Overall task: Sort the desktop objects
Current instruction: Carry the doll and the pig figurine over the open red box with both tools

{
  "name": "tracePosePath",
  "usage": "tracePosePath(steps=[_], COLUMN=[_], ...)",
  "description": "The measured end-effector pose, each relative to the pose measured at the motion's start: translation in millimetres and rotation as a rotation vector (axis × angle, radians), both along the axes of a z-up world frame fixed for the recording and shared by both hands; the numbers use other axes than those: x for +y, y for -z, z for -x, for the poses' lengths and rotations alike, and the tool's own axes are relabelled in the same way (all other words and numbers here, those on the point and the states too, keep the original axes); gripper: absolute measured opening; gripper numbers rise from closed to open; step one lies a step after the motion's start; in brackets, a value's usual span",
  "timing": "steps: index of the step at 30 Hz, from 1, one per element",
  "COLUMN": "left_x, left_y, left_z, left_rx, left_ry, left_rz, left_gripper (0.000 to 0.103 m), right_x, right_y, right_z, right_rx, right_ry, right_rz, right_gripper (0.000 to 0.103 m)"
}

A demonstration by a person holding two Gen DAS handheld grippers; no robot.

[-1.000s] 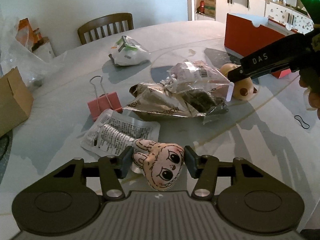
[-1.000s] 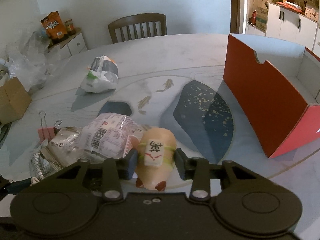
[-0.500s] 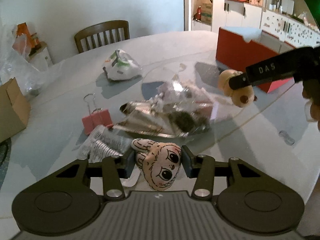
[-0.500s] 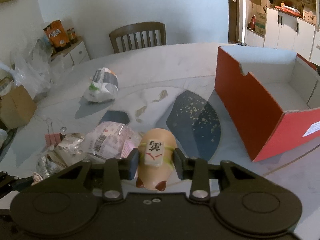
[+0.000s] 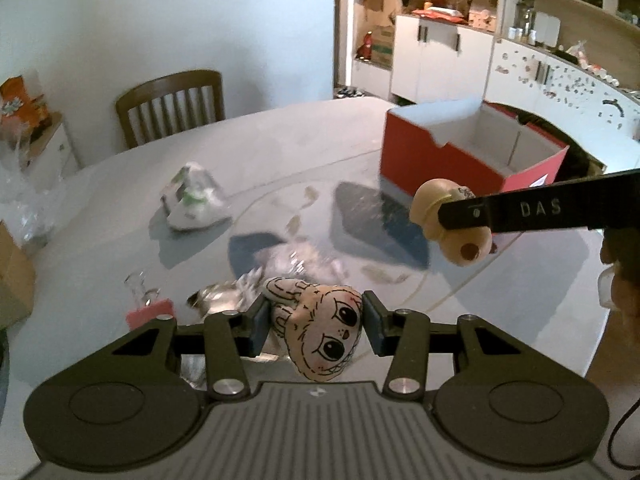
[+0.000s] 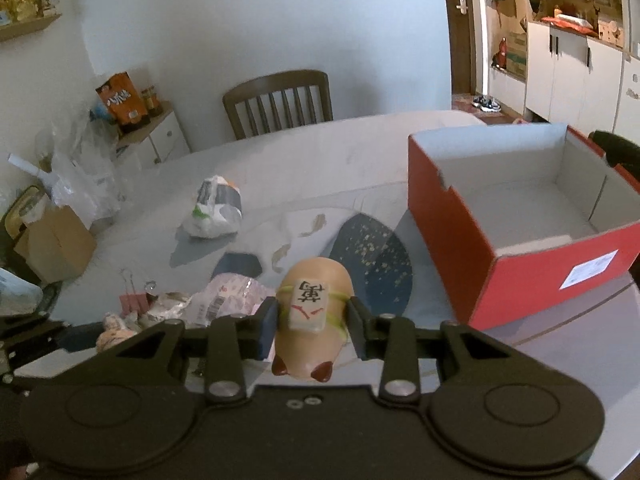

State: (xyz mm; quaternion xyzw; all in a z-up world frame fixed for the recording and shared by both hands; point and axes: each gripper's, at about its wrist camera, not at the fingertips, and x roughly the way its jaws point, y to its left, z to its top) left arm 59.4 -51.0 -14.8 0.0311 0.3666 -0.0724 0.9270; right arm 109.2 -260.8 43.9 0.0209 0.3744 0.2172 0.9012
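Note:
My left gripper (image 5: 312, 326) is shut on a beige plush bunny head (image 5: 320, 332) and holds it above the table. My right gripper (image 6: 314, 328) is shut on a tan capybara toy (image 6: 314, 320) with a mahjong tile strapped to its back. The toy (image 5: 450, 220) also shows in the left wrist view, held in the air in front of the open red box (image 5: 460, 160). The red box (image 6: 460, 236) stands empty at the right in the right wrist view.
Snack packets (image 6: 232, 304) and a pink binder clip (image 6: 134, 302) lie in a pile at the table's middle. A white wrapped bundle (image 6: 214, 212) lies farther back. A wooden chair (image 6: 280, 100) stands behind the table. A cardboard box (image 6: 56, 248) sits at the left.
Both grippers have risen off the table with their toys. The views now look down into the red box, which is closer to the right gripper.

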Motion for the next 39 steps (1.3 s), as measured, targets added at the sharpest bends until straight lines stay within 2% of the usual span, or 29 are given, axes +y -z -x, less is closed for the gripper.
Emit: tracePosePath(steps=[14,26,39], left_x=[-62.0,-137.9,-205.4], left_y=[-44.6,-58.7,-50.2], left_z=[-39.4,-89.4,-153.8], left_rx=[-0.067,-0.097,-0.060], left_ry=[0.082,0.129,0.176], left_rz=[0.026,0.013,-0.002], left_gripper=[0.046,0.046,0.046], right_x=[-62.6,-122.7,-183.0], right_y=[-45.2,-46.7,-32.2], right_z=[-22.9,-67.8,-112.7], right_rx=[-0.069,-0.087,-0.055], right_ry=[0.006,0.014,0.019], right_rz=[-0.013,0.001,0.003], right_gripper=[0.036,0.036,0.036])
